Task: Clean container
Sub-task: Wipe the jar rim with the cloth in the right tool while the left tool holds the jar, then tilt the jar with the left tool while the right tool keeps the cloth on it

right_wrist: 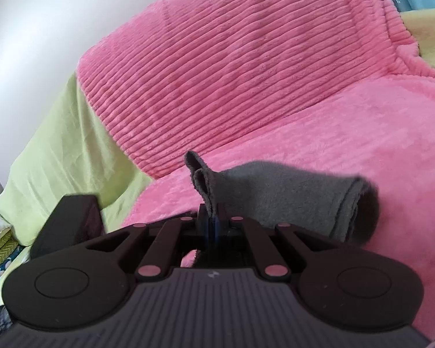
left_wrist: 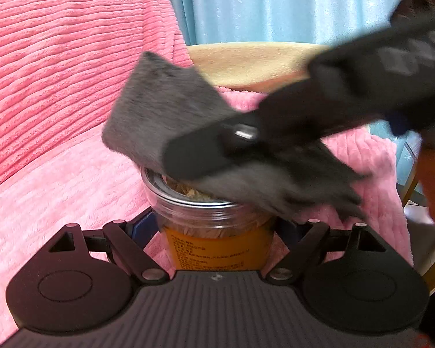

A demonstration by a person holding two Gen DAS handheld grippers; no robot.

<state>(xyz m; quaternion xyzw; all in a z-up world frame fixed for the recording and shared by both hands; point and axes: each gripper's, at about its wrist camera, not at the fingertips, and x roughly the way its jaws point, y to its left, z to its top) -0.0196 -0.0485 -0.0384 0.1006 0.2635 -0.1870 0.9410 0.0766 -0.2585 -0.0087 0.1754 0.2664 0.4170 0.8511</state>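
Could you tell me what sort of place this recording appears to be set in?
Most likely a home living room or bedroom: a sofa-like seat under a pink ribbed plush cover, a light blue curtain behind it, and a green blanket draped beside it.

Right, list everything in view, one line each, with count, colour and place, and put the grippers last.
jar: one, clear with an orange label and a metal rim, between the left fingers, tan contents showing at the mouth.
cloth: one, grey, pinched by the right gripper, lying over the jar's mouth.
blanket: one, pink ribbed plush, under and behind the jar.
sheet: one, light green, left of the blanket.
cushion: one, pale yellow, behind the blanket.
curtain: one, light blue, at the back.
left hand-held gripper: black, shut on the jar.
right hand-held gripper: black, shut on the cloth.
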